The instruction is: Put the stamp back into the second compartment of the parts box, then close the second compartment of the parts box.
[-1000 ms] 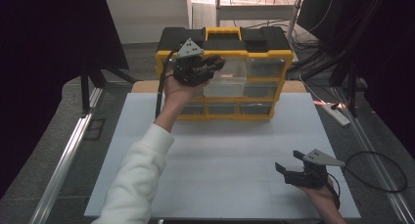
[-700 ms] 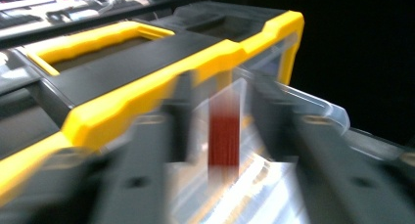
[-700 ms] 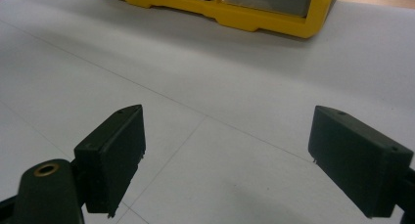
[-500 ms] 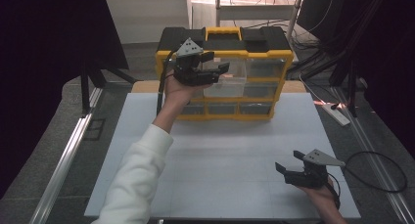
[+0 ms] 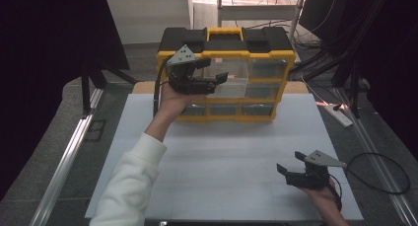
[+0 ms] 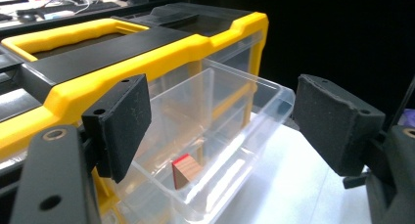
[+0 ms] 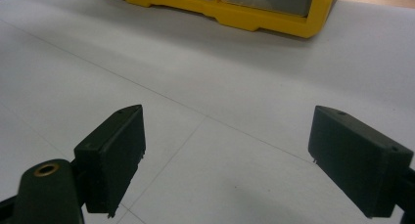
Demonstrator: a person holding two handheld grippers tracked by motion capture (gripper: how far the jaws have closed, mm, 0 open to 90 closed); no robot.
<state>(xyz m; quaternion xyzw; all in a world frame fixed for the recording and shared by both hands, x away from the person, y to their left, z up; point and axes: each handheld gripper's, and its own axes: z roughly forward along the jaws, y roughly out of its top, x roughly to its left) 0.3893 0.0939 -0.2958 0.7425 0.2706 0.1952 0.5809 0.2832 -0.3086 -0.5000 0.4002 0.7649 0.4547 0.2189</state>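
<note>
step: small red-topped wooden block (image 6: 185, 171) lies in pulled-out clear plastic drawer (image 6: 254, 111) of far yellow-black organizer (image 5: 224, 41) | left tongs (image 5: 213, 72) just opening, wide, empty | right tongs (image 5: 289, 165) wide, idle near right | next, likely: push drawer shut squarely

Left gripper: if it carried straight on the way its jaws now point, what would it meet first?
Probably the pulled-out clear drawer of the yellow organizer. The left gripper, jaws just opened and empty, points at its open top, where a small red-topped wooden block lies. Depth is unclear.

High view overlooks table (image 5: 222, 152); gripper views sit close — sharing organizer (image 5: 226, 73).
</note>
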